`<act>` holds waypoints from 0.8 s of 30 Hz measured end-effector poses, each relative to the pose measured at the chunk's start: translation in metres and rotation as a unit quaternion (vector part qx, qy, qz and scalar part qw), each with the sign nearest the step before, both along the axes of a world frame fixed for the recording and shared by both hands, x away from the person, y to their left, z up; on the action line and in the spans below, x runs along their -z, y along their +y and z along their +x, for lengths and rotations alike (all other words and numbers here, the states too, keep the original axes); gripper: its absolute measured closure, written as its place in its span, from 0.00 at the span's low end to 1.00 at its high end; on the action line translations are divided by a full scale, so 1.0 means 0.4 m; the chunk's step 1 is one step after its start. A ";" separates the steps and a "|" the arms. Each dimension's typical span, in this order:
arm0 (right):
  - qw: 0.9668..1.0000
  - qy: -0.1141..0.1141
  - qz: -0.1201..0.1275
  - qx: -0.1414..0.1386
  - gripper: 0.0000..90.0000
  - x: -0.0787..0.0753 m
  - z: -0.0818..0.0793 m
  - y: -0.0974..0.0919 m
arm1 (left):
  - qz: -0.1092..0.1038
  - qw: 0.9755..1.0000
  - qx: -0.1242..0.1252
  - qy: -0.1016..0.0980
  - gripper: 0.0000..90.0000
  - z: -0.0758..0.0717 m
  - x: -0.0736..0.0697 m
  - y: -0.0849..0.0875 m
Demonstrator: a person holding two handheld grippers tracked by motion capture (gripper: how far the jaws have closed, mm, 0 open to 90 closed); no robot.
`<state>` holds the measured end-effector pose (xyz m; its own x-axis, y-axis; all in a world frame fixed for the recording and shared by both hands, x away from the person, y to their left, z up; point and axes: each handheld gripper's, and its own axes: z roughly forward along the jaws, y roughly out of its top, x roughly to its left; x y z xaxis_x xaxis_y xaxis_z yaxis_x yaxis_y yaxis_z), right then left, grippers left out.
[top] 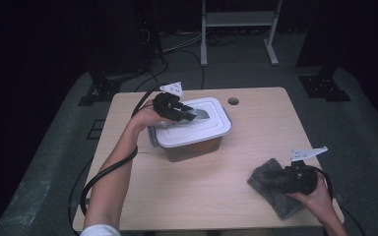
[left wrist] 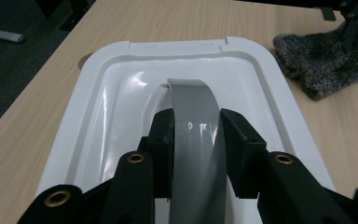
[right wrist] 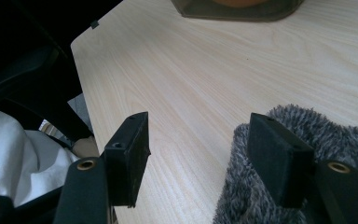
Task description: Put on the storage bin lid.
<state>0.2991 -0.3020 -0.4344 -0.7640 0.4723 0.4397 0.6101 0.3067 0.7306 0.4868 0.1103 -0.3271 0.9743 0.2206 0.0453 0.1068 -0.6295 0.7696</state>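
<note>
The left gripper (top: 189, 114) reaches over the white lid (top: 211, 129), jaws clamped on its grey handle (left wrist: 196, 140). The right gripper (right wrist: 200, 154) rests low over the grey cloth (top: 275, 189), jaws released, one over bare worktop (top: 256, 128). The lid sits on the container (top: 197, 149), centre-left; the handle arches upward, glossy.
</note>
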 end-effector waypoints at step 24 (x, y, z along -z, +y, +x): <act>1.000 0.002 -0.002 0.000 0.42 0.004 -0.001 -0.001 | -0.001 1.000 0.005 0.001 0.73 0.004 0.003 0.001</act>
<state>0.2988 -0.3023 -0.4361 -0.7618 0.4739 0.4416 0.6137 0.3095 0.7264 0.4883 0.1107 -0.3282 0.9764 0.2119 0.0418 0.1034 -0.6286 0.7708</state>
